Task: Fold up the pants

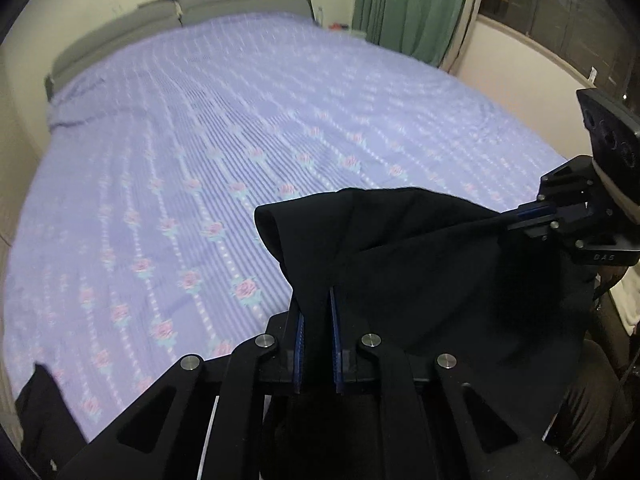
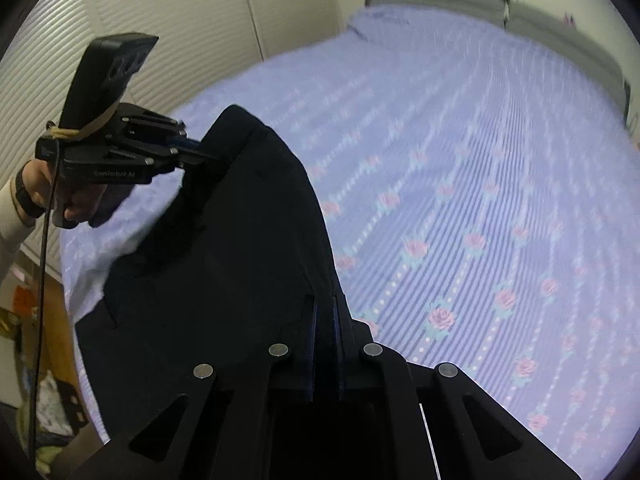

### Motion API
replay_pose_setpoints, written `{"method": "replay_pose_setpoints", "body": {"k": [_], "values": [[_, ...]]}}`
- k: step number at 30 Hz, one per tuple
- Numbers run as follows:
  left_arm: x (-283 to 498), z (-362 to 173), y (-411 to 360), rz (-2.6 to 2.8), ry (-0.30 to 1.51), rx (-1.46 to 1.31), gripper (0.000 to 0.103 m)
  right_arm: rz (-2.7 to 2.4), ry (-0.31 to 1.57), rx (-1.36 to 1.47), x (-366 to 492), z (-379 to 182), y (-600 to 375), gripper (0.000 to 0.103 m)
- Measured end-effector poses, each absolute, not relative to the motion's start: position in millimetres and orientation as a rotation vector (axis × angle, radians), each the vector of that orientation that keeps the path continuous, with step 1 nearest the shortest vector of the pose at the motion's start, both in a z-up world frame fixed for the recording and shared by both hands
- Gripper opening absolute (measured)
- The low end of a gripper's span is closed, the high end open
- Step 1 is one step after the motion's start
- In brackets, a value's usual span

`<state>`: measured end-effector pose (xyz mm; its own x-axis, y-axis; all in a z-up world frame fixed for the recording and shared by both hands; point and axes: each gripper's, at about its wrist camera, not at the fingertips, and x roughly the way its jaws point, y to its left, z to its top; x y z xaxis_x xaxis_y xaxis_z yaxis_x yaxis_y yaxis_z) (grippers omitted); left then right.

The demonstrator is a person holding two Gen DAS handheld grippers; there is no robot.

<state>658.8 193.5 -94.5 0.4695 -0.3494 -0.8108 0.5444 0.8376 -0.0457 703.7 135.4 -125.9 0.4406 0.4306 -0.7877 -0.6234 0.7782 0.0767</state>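
Note:
Black pants [image 1: 420, 256] hang between both grippers, lifted above the near edge of a bed. My left gripper [image 1: 316, 308] is shut on one edge of the cloth, which bunches up between its blue pads. My right gripper [image 2: 324, 312] is shut on another edge of the pants [image 2: 224, 248]. In the left wrist view the right gripper [image 1: 516, 216] pinches the cloth at the right. In the right wrist view the left gripper [image 2: 200, 152] pinches it at the upper left, held by a hand. The lower part of the pants is hidden below both grippers.
The bed has a lilac striped sheet with pink roses [image 1: 224, 152], also seen in the right wrist view [image 2: 460, 200]. A grey headboard [image 1: 192, 8] stands at the far end. Green curtain [image 1: 412, 4] and window lie right; a white slatted wardrobe [image 2: 132, 16] stands left.

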Motion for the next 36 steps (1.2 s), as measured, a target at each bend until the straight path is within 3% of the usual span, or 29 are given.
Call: {"method": "replay_pose_setpoints", "body": {"k": [7,14,26,36], "values": [[559.3,-57.2,230.6,-0.487,0.778,0.225,0.012,0.710,0.775,-0.342,625.1,-81.3,164.2,0.008],[464.8,-69.7,259.5,-0.398,0.670,0.185,0.012,0.790,0.711,-0.431,532.9,-70.1,179.2,0.008],[373.4,-157.0,293.6,-0.332,0.687,0.118,0.013,0.870,0.792,-0.535,440.4,-169.4,224.4,0.008],[344.5,-194.1,307.3,-0.297,0.731,0.113,0.013,0.848,0.852,-0.524,424.2,-228.4,234.6,0.008]]}}
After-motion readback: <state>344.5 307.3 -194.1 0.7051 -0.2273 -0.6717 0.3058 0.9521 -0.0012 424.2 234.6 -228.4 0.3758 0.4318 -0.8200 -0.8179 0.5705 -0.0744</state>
